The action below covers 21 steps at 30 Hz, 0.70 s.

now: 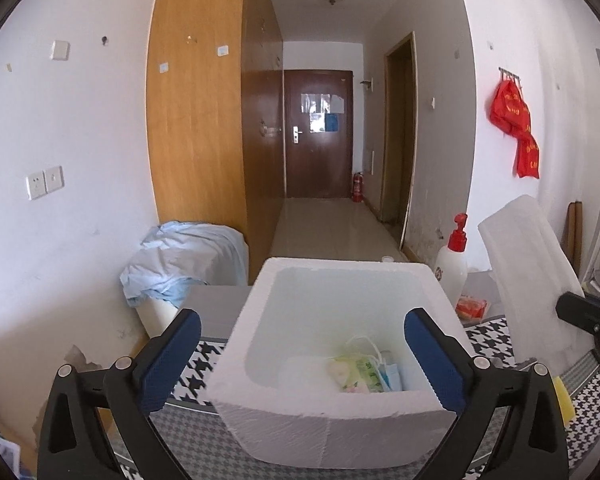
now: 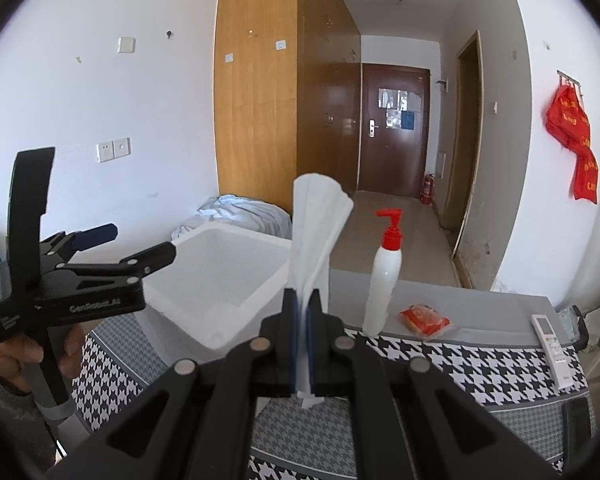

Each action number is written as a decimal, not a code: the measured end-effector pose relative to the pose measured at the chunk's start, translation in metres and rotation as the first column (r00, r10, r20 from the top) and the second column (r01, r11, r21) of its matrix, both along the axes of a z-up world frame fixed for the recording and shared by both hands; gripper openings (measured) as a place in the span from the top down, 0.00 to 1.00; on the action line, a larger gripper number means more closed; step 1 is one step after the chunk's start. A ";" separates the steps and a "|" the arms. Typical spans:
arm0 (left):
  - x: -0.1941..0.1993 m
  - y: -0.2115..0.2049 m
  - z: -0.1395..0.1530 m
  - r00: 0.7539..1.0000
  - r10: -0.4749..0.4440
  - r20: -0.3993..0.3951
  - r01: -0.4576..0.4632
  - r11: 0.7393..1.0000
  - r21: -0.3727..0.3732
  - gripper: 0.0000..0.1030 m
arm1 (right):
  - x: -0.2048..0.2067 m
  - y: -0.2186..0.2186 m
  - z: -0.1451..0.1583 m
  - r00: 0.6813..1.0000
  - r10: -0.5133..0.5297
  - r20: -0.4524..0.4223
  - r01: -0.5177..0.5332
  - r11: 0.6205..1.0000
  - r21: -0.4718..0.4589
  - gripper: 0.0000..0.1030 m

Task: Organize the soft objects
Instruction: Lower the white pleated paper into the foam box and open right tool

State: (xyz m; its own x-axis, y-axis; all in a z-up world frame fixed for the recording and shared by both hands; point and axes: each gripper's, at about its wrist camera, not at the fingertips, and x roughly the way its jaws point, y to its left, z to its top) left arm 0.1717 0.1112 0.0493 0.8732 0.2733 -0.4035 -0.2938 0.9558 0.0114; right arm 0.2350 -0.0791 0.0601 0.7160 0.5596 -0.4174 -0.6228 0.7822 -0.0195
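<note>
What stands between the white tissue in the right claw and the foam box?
Nothing visible. The white tissue pack, clamped in the right claw, sits just right of the open white foam box; the left claw hovers at its far-left side.

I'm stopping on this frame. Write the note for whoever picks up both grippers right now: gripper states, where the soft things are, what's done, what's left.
Left gripper: open, empty, hovering at the near side of the white foam box.
Right gripper: shut on a white tissue pack, held upright, right of the box.
Done: a green-printed packet and a blue-edged soft item, possibly a mask, lie in the box.
Left: put the tissue pack in the box. The orange packet beside the pump bottle is still on the table, probably next.
</note>
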 end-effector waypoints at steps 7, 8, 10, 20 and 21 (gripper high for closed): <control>-0.011 0.008 0.002 0.999 0.032 0.017 -0.032 0.999 0.007 0.01 | 0.001 0.016 0.007 1.000 0.022 0.011 -0.021 1.000 -0.007 0.94; -0.012 0.009 0.002 0.999 0.037 0.018 -0.037 0.999 0.010 0.01 | 0.001 0.018 0.007 1.000 0.025 0.013 -0.025 1.000 -0.008 0.94; -0.014 0.012 0.001 0.999 0.045 0.021 -0.045 0.999 0.008 0.01 | 0.001 0.022 0.007 0.999 0.035 0.015 -0.035 0.999 -0.009 0.94; -0.027 0.028 0.000 0.996 0.074 0.043 -0.074 0.997 0.005 0.01 | 0.001 0.047 0.007 0.997 0.082 0.015 -0.082 0.997 -0.014 0.94; -0.029 0.029 -0.001 0.996 0.080 0.044 -0.081 0.997 0.005 0.01 | 0.001 0.050 0.007 0.996 0.087 0.015 -0.087 0.996 -0.017 0.94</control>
